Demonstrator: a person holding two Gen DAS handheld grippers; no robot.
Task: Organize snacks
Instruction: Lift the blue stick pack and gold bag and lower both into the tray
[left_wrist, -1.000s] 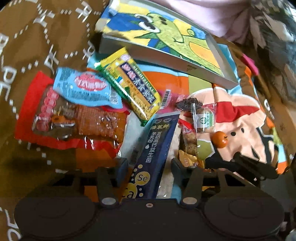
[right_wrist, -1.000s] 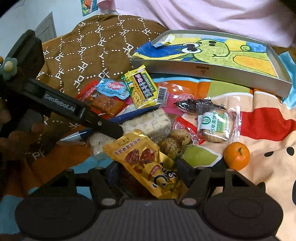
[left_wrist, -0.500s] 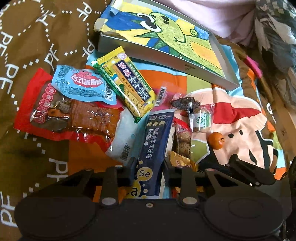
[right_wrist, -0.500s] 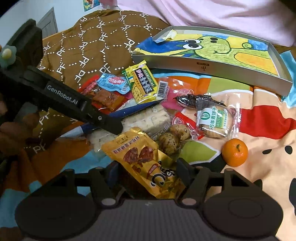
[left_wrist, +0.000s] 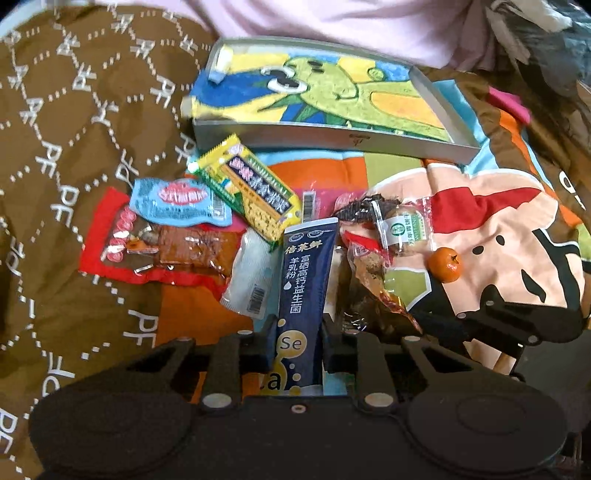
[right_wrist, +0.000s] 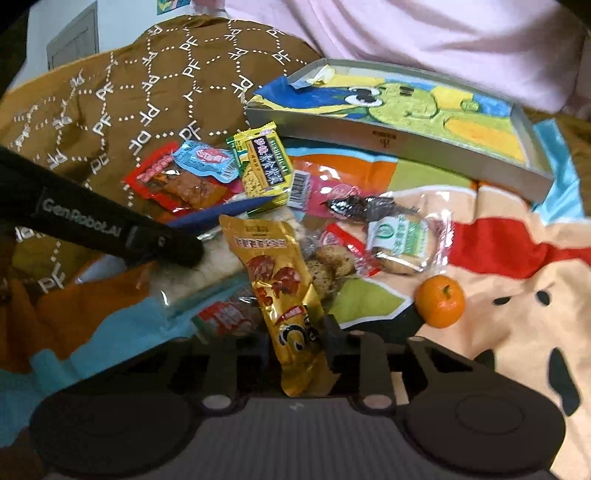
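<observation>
navy sachet (left_wrist: 303, 280) pinched in closing left gripper (left_wrist: 299, 345); right gripper (right_wrist: 297, 349) closing on gold packet (right_wrist: 284, 291)

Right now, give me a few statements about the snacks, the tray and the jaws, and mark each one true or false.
1. The left gripper has the dark blue sachet between its jaws. True; the jaws are closing on it.
2. The right gripper grips the orange. False; its closing jaws pinch the gold pouch.
3. The tray holds several snacks. False; no snack lies in it.
4. The orange lies on the blanket, apart from both grippers. True.
</observation>
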